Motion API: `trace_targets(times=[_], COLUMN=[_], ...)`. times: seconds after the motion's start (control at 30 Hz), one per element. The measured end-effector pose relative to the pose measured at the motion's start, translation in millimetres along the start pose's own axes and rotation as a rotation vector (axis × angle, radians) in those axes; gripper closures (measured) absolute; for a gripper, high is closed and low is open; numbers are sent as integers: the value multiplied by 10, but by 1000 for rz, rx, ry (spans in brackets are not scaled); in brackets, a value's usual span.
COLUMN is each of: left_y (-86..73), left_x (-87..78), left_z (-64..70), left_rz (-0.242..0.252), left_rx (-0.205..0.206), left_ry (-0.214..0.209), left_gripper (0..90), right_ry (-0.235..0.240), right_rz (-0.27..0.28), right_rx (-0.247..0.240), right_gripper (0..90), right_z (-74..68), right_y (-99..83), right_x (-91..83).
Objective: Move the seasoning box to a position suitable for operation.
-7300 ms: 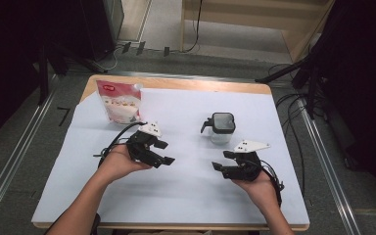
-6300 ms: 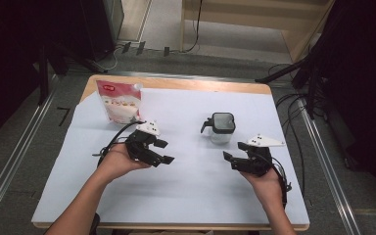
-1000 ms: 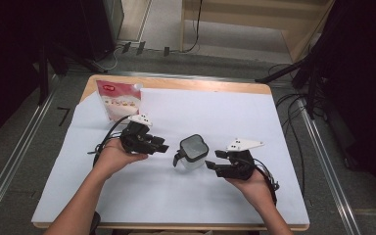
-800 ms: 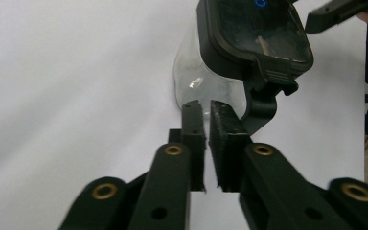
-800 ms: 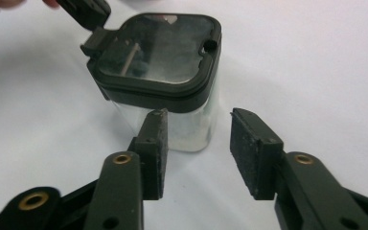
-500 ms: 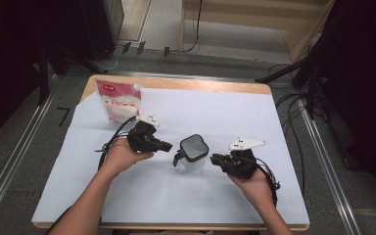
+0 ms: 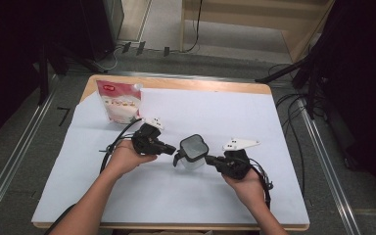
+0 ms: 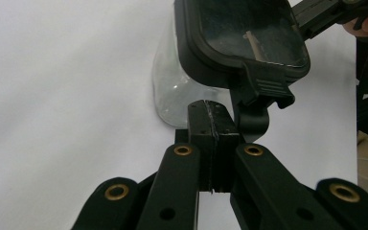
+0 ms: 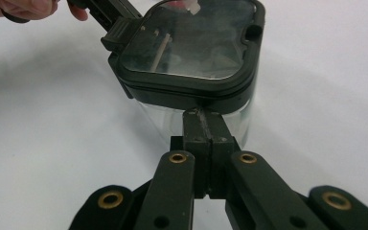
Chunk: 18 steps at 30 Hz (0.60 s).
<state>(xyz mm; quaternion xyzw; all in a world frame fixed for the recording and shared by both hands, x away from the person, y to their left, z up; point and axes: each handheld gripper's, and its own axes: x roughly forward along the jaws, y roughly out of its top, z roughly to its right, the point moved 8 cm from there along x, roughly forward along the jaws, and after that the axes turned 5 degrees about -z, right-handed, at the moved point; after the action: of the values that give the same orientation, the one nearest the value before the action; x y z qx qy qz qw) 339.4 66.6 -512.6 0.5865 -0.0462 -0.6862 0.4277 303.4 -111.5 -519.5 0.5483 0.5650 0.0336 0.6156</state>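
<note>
The clear jar (image 7: 192, 155) with its black lid (image 7: 195, 145) stands upright between the two grippers, lid up, its latch tab (image 8: 264, 91) facing the left gripper (image 7: 169, 149). That gripper's jaws are pressed together on nothing, their tips just below the latch. The right gripper (image 7: 214, 160) is likewise closed and empty, its tips against the lid's rim on the opposite side. Half a second ago the left gripper was slightly farther from the jar. Both forearms reach in low, hands wrapped around the grippers, pointing inward toward each other.
</note>
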Motion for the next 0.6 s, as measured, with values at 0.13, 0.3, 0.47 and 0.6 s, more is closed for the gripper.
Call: trace_targets(times=[0.13,0.3,0.47,0.6], left_y=[6,8,28,42], left_x=[39,59,91,131], left_z=[43,88,174,232], left_rz=[-6,-19,-17,-25], left_rx=[15,32,33,45], left_ry=[-4,17,2,-17], left_gripper=[900,900,900,900], right_ry=[-4,-5,-23,-38], right_rz=[-4,-5,-6,-1], right_rx=[-4,2,15,29], right_gripper=[900,900,900,900], right_z=[-9,26,67,103], right_y=[-6,-8,-7,-4], right_x=[9,8,8,2])
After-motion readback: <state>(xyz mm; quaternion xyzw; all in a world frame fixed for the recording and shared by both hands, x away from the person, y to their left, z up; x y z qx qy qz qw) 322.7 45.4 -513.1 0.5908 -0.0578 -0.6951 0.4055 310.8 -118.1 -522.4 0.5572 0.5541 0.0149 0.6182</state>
